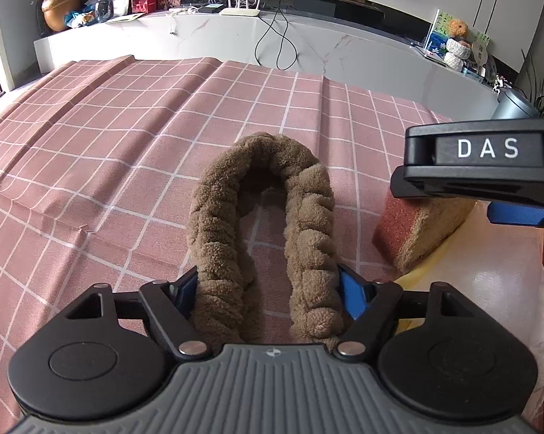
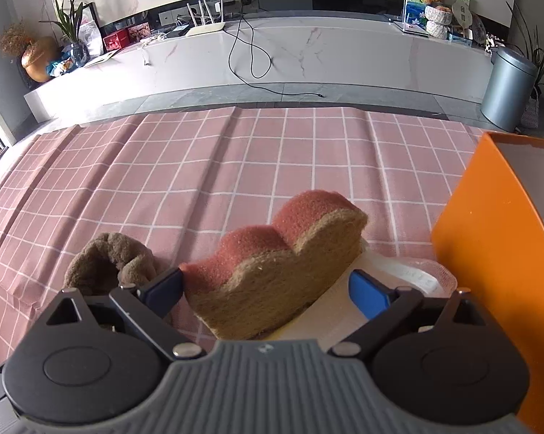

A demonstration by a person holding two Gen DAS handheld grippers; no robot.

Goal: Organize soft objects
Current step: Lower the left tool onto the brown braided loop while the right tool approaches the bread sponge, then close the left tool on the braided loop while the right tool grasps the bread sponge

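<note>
Left wrist view is showing the left tool [image 1: 268, 282] spread wide, its blue pads sitting against the outer sides of a brown fuzzy headband [image 1: 261, 217] that is lying in an arch on the pink checked cloth [image 1: 109, 137] covering the worktop. To its right, a pink-and-tan sponge [image 1: 416, 228] is leaning on a pale yellow cloth [image 1: 488, 253], with the right tool's black body overhead. Right wrist view is showing the headband [image 2: 105, 260] at the left, then the right tool [image 2: 268, 287] standing wide around the sponge [image 2: 272, 271]; whether its pads are touching the sponge cannot be told. Farthest right, an orange box [image 2: 488, 246] is standing just beside the pale cloth [image 2: 398, 275].
</note>
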